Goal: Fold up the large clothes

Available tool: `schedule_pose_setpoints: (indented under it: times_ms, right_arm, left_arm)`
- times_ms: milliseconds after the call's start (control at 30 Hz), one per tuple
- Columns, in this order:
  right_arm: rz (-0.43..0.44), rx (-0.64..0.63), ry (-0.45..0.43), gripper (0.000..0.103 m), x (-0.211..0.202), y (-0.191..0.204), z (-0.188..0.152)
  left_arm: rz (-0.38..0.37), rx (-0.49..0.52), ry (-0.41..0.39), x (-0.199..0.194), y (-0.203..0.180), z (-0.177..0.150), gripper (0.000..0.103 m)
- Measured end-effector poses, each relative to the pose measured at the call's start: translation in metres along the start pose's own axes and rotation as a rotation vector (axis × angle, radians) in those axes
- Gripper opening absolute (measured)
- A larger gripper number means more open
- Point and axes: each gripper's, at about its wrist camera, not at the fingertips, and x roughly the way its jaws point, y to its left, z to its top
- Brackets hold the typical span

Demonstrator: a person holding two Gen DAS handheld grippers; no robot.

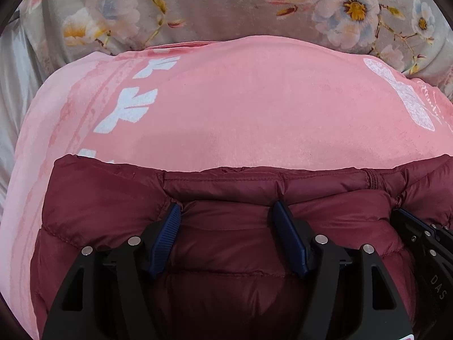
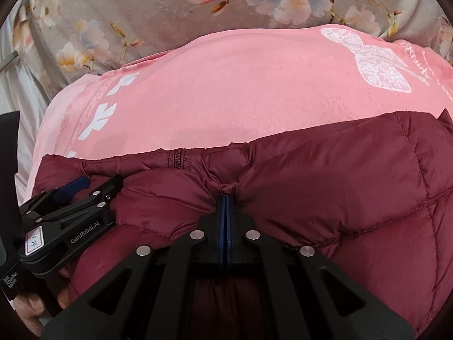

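Observation:
A maroon quilted puffer jacket lies folded on a pink cloth, its zipper at the far edge. My left gripper is open, its blue pads wide apart on either side of a puffy section of the jacket. In the right wrist view the jacket fills the lower half. My right gripper is shut on a small pinch of jacket fabric near the far hem. The left gripper rests on the jacket at the left, close beside the right one.
Under the jacket lies a pink cloth with white leaf prints, spread over a grey floral bedspread. A person's hand holds the left gripper's handle at the lower left. Pale fabric shows at the far left.

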Motion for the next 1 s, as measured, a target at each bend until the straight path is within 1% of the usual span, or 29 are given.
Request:
schedule_pose_setpoints:
  times_ms: [67,100,133,167,200,233,267,333,367,400,433,467,533,600,700,800,933,1000]
  right_arm:
    - [0.002,0.011,0.015,0.000,-0.008,-0.002,0.003]
    - [-0.010,0.005,0.005,0.000,-0.021,-0.004,0.008]
    - [-0.026,-0.006,-0.025,0.002,-0.035,-0.006,0.011]
    - [-0.057,-0.029,-0.073,0.003,-0.055,-0.010,0.017]
    - [-0.079,-0.041,-0.095,0.003,-0.065,-0.014,0.021]
    - [-0.127,-0.053,-0.120,0.003,-0.081,-0.026,0.029]
    - [-0.153,-0.051,-0.124,0.003,-0.085,-0.035,0.033]
    - [-0.227,-0.017,-0.119,0.003,-0.087,-0.067,0.039]
    - [-0.261,0.016,-0.103,0.003,-0.084,-0.083,0.039]
    - [-0.270,0.059,-0.081,0.004,-0.079,-0.099,0.037]
    - [-0.260,0.096,-0.067,0.003,-0.076,-0.110,0.035]
    - [-0.245,0.146,-0.053,0.003,-0.071,-0.123,0.030]
    - [-0.235,0.180,-0.045,0.003,-0.066,-0.134,0.024]
    - [-0.242,0.176,-0.040,0.002,-0.061,-0.136,0.017]
    - [-0.266,0.152,-0.040,0.000,-0.053,-0.134,0.013]
    - [-0.271,0.150,-0.051,0.000,-0.051,-0.136,0.011]
    - [-0.236,0.185,-0.059,0.000,-0.050,-0.142,0.009]
    - [-0.229,0.194,-0.060,0.000,-0.051,-0.143,0.009]
  left_arm:
    - [-0.020,-0.012,0.007,-0.002,0.004,0.000,0.068]
    - [-0.042,-0.019,0.018,-0.005,0.009,0.001,0.068]
    - [-0.072,-0.033,0.036,-0.011,0.017,0.004,0.068]
    - [-0.101,-0.062,0.046,-0.019,0.030,0.007,0.068]
    - [-0.119,-0.089,0.046,-0.026,0.043,0.011,0.068]
    - [-0.122,-0.108,0.043,-0.031,0.053,0.015,0.068]
    - [-0.101,-0.129,0.035,-0.036,0.065,0.019,0.068]
    - [-0.046,-0.169,0.017,-0.039,0.086,0.024,0.068]
    - [-0.030,-0.186,0.020,-0.036,0.094,0.025,0.068]
    - [-0.011,-0.214,0.041,-0.029,0.105,0.026,0.068]
    - [-0.010,-0.233,0.063,-0.023,0.111,0.025,0.068]
    - [-0.023,-0.254,0.086,-0.015,0.117,0.023,0.068]
    - [-0.026,-0.262,0.088,-0.006,0.120,0.017,0.074]
    - [-0.001,-0.258,0.077,0.001,0.118,0.010,0.080]
    - [-0.008,-0.271,0.083,0.009,0.118,0.003,0.086]
    - [-0.008,-0.274,0.080,0.013,0.119,0.001,0.089]
    - [0.024,-0.247,0.086,0.018,0.112,0.002,0.093]
    - [0.027,-0.245,0.089,0.019,0.112,0.002,0.093]
